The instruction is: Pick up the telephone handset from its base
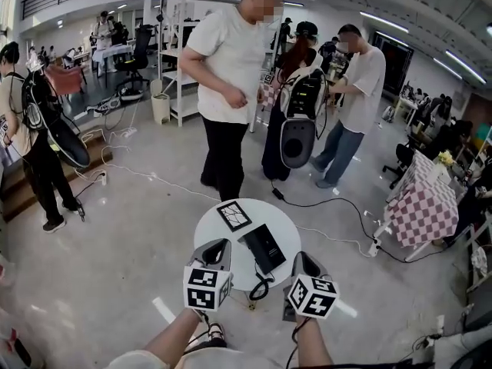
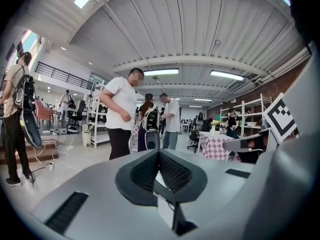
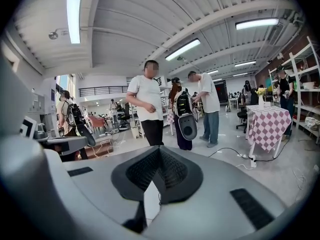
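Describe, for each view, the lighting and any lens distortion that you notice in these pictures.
Head view: even overhead light, strong fisheye bending of the floor; the white table and black telephone stay sharp, without glare. Left gripper view: black round border, ceiling light strip washed out. Right gripper view: the same border, a long light strip washed out, ceiling beams curved.

left gripper (image 1: 218,249), right gripper (image 1: 304,261): grey shells, black ribbed fingers (image 2: 144,172), black-white marker cubes (image 1: 206,287).

You can reach the round table (image 1: 211,233) freely from its near edge, though the cord (image 1: 260,287) of the telephone (image 1: 264,246) hangs there. A marker card (image 1: 234,215) lies left of the telephone; a person (image 1: 227,75) stands close beyond the far rim.
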A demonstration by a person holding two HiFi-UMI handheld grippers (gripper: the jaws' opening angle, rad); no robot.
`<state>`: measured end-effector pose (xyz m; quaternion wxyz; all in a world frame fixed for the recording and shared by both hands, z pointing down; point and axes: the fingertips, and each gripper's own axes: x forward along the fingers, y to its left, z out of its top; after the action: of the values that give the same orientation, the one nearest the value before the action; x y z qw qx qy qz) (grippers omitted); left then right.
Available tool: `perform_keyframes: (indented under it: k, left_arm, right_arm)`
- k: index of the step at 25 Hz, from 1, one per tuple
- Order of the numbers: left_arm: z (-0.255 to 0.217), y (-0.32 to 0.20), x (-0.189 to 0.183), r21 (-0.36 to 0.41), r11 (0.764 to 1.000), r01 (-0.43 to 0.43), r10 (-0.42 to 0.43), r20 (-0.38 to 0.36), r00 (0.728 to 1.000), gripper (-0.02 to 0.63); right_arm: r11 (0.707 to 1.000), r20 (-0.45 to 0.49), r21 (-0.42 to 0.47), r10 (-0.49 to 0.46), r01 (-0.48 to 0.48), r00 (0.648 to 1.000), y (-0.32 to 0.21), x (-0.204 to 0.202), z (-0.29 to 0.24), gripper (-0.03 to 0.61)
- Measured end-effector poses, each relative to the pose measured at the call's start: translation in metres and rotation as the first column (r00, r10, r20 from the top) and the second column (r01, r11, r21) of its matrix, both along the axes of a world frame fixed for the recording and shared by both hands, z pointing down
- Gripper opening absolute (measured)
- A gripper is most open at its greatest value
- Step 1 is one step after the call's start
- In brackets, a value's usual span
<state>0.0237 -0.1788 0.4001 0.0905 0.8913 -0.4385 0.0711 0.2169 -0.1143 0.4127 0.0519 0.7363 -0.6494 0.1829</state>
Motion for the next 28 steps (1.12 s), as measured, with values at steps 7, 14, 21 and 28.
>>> perform_keyframes:
  k: [7,14,21,28]
  left_arm:
    - [0.003,-0.051,0.010,-0.006,1.000,-0.023,0.023,0.003,1.000,0.017]
    - [0.004,-0.100,0.013,-0.014,0.999,-0.051,0.051,0.004,0.999,0.017]
    - [0.008,-0.132,0.026,-0.019,0.997,-0.075,0.075,-0.017,0.997,0.017]
    - [0.017,-0.159,0.044,-0.059,0.995,-0.084,0.082,-0.038,0.996,0.017]
  right_arm:
    - [1.000,0.005,-0.010,0.009,-0.009,1.000,-0.049,0.006,0.004,0.025]
    - [1.000,-0.005,-0.013,0.023,-0.023,1.000,-0.093,0.006,0.002,0.025]
    - [0.998,-0.010,-0.043,0.050,-0.050,0.999,-0.116,0.021,0.010,0.025]
    - [0.996,-0.010,-0.063,0.057,-0.058,0.998,-0.140,0.034,0.014,0.025]
